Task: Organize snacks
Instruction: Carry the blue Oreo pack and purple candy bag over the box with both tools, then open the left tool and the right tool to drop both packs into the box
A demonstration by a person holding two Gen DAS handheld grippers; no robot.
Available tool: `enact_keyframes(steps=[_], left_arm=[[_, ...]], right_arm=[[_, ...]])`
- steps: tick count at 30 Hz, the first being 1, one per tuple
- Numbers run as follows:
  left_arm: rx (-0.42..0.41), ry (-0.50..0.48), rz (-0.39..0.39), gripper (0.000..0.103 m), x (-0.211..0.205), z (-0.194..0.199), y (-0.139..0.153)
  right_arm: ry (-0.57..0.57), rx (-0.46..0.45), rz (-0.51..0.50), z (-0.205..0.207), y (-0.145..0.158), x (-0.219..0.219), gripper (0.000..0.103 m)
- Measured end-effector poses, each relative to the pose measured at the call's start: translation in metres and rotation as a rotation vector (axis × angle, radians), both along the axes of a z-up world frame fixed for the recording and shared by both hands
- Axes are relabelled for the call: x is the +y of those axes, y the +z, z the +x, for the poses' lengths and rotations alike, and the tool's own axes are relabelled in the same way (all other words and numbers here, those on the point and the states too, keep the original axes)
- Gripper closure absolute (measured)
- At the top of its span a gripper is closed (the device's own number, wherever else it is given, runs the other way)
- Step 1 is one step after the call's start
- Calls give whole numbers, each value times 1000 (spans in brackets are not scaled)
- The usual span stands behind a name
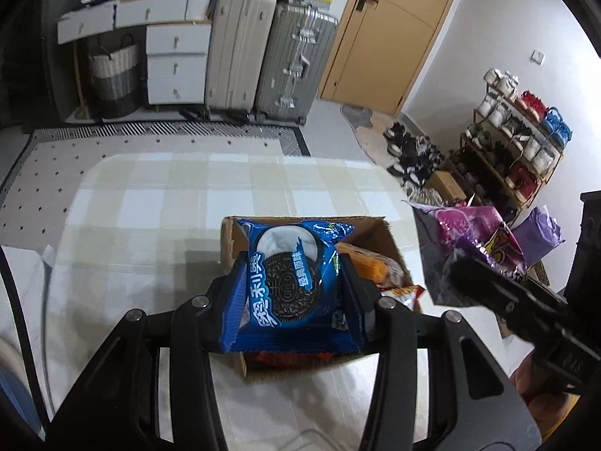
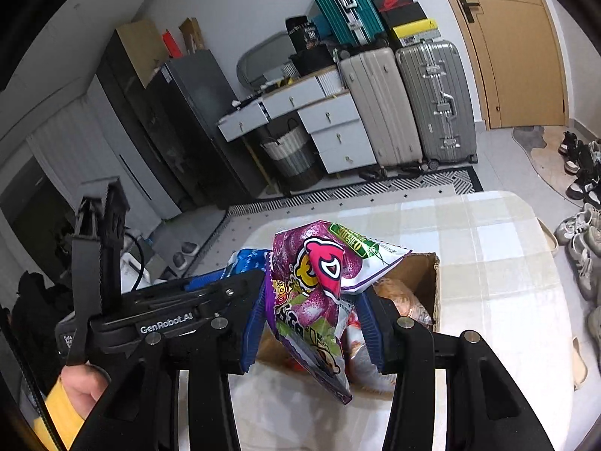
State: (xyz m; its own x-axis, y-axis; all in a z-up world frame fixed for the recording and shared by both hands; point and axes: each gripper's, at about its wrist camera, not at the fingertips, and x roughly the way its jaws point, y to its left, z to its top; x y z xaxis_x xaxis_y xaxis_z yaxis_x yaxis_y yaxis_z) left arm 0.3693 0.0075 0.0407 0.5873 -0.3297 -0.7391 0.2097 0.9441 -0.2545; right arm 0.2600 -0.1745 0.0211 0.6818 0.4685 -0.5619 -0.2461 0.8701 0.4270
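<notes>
My left gripper (image 1: 289, 297) is shut on a blue Oreo pack (image 1: 291, 282), held just above an open cardboard box (image 1: 379, 233) on the checked tablecloth. Orange and red snack bags (image 1: 375, 267) lie inside the box. My right gripper (image 2: 313, 319) is shut on a purple snack bag (image 2: 315, 289) with a pink cartoon figure, hanging over the same box (image 2: 426, 282). In the left wrist view the right gripper (image 1: 447, 267) and its purple bag (image 1: 473, 233) show at the right. In the right wrist view the left gripper's body (image 2: 180, 319) lies at the left, beside it a hand (image 2: 80, 387).
The table (image 1: 150, 203) with its checked cloth stands on a dotted rug (image 1: 45, 165). Behind it are white drawers (image 1: 176, 60), a woven basket (image 1: 112, 75), two suitcases (image 1: 270, 56) and a wooden door (image 1: 394, 30). A shoe rack (image 1: 514, 139) and loose shoes stand at the right.
</notes>
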Motion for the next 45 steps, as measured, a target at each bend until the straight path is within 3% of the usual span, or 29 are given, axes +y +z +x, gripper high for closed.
enact_keyframes(steps=[11, 16, 22, 25, 32, 45], left_arm=[[87, -42, -31, 61, -25, 66, -64], [109, -53, -15, 61, -32, 78, -89], [137, -65, -48, 61, -37, 92, -108], [137, -66, -47, 61, -40, 95, -112], [129, -46, -55, 61, -32, 88, -111], [74, -22, -75, 61, -9, 60, -79]], right_arm=[[23, 112, -64, 41, -65, 0, 57], [38, 95, -103, 43, -68, 4, 57], [56, 53, -256, 38, -67, 24, 57], [57, 34, -328, 37, -67, 31, 57], [61, 42, -373, 42, -69, 38, 56], [60, 60, -444, 44, -69, 52, 48]])
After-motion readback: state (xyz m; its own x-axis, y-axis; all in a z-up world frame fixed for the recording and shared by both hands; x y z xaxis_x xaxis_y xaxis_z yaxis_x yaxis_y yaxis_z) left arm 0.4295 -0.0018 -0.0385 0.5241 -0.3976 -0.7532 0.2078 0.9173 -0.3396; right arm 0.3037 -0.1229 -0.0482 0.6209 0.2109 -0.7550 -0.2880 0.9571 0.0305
